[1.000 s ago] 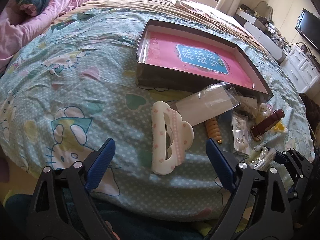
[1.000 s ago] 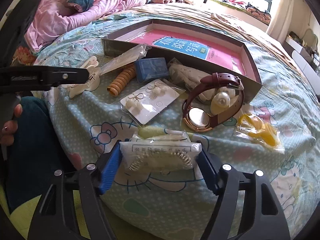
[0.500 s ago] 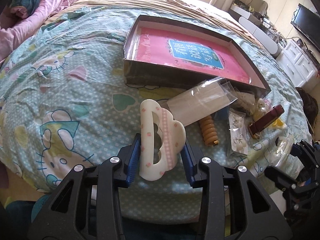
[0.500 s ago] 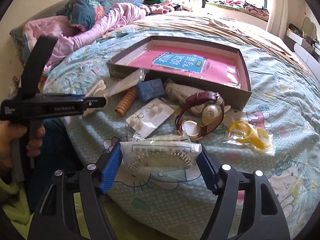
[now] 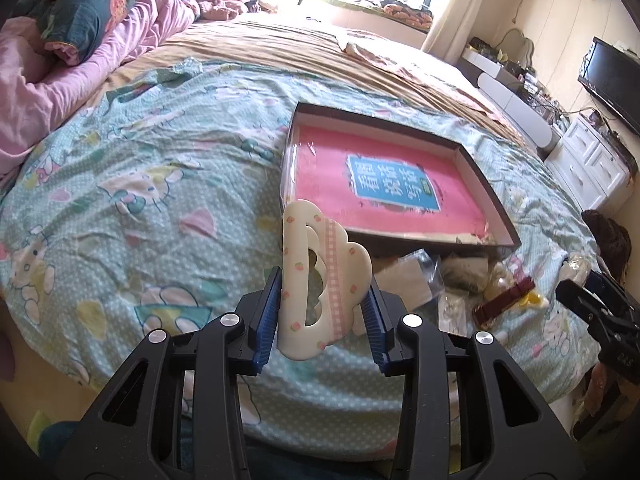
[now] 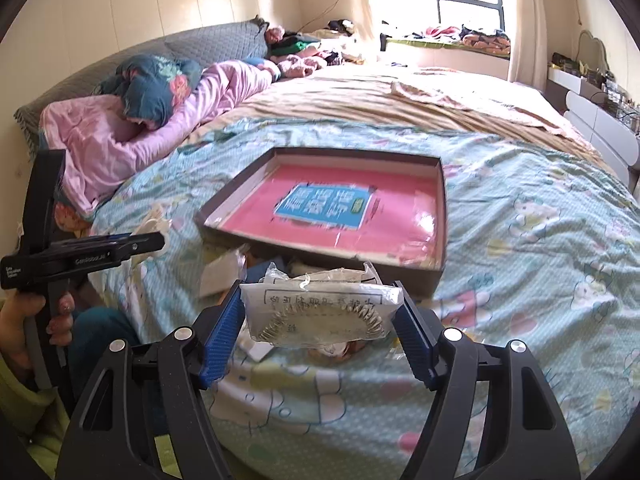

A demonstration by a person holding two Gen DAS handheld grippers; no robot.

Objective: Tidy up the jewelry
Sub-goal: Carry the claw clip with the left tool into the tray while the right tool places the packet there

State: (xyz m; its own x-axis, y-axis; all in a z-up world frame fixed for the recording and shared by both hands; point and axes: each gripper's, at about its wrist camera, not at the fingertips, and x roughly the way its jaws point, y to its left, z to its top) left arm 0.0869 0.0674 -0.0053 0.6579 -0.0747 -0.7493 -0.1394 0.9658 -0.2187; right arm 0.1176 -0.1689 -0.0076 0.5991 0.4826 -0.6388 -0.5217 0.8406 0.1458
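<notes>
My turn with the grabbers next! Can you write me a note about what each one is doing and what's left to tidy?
Left hand-held gripper: shut on the cream cloud-shaped hair claw, lifted off the bed.
Right hand-held gripper: shut on the clear packet with a metal comb, also lifted.
Shallow box with the pink liner: on the bedspread just ahead, nothing in it yet.
Left to do: set both held things in the box, then fetch the pile in front of it, including the dark red watch strap and the yellow piece.
</notes>
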